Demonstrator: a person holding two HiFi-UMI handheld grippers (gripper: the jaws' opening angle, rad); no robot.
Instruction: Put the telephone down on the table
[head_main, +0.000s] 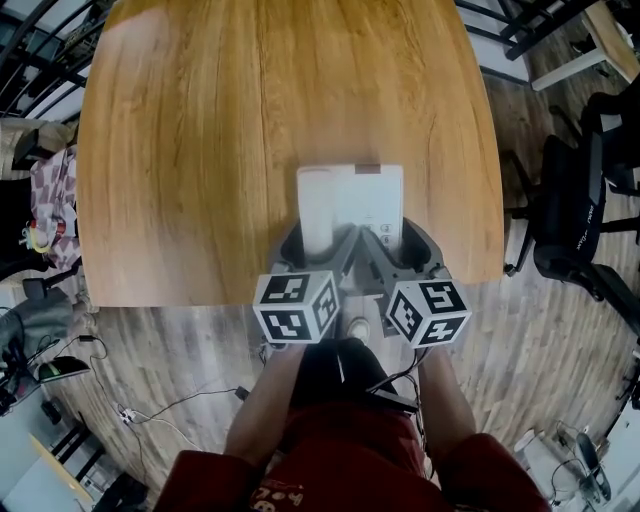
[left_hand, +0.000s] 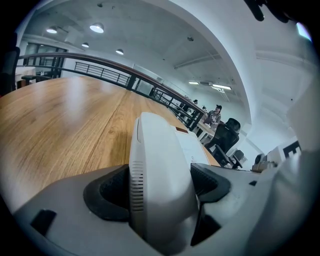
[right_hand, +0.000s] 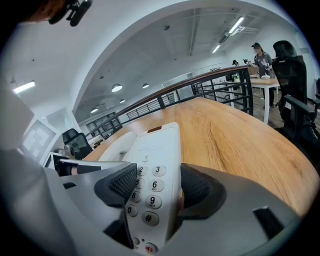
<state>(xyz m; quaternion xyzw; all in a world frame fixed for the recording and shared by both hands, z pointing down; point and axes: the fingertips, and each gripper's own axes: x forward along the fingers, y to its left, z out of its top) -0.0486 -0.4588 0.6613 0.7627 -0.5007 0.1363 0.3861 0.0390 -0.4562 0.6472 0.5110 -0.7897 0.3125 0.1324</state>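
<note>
A white desk telephone (head_main: 350, 200) sits at the near edge of the wooden table (head_main: 190, 150), with its handset (head_main: 317, 208) on its left side. My left gripper (head_main: 318, 246) is shut on the handset end (left_hand: 157, 170), its dark pads (left_hand: 107, 192) pressed on both sides. My right gripper (head_main: 393, 250) is shut on the keypad side (right_hand: 150, 182), with the number keys showing between its pads (right_hand: 197, 187). I cannot tell whether the telephone's base touches the tabletop.
The table stretches far ahead of the telephone. A black office chair (head_main: 575, 215) stands to the right of the table, and bags and cables (head_main: 50, 200) lie on the floor at left. A railing (right_hand: 220, 82) and distant people are beyond the table.
</note>
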